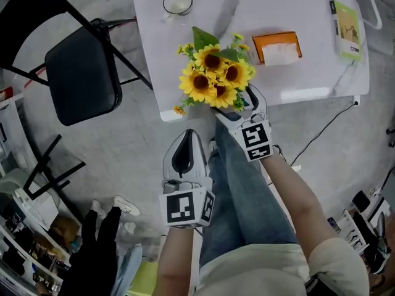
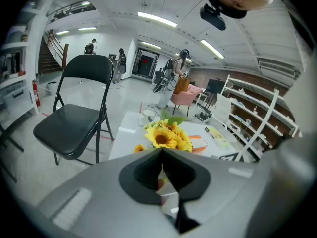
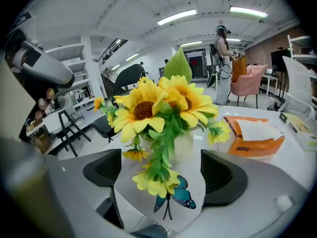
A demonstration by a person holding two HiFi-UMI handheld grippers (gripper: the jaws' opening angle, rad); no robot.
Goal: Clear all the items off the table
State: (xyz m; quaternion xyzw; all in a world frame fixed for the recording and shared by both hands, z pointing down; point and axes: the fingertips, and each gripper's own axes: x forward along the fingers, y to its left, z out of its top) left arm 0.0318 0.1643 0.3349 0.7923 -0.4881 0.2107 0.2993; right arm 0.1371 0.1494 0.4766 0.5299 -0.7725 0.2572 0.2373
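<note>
Head view: a bunch of yellow artificial sunflowers [image 1: 213, 79] stands at the near edge of the white marble-patterned counter [image 1: 154, 42]. The right claw [image 1: 242, 106] is at it — in the right gripper view its jaws stand wide apart on either side of the flowers' pale vase [image 3: 184, 144], pads clear of it. The left claw [image 1: 187, 137] is clenched with nothing in it, over the floor short of the counter. Farther back lie an orange tissue pack [image 1: 279, 47], a white cup [image 1: 177, 3] and a green-and-white booklet [image 1: 347, 29] — all well apart.
</note>
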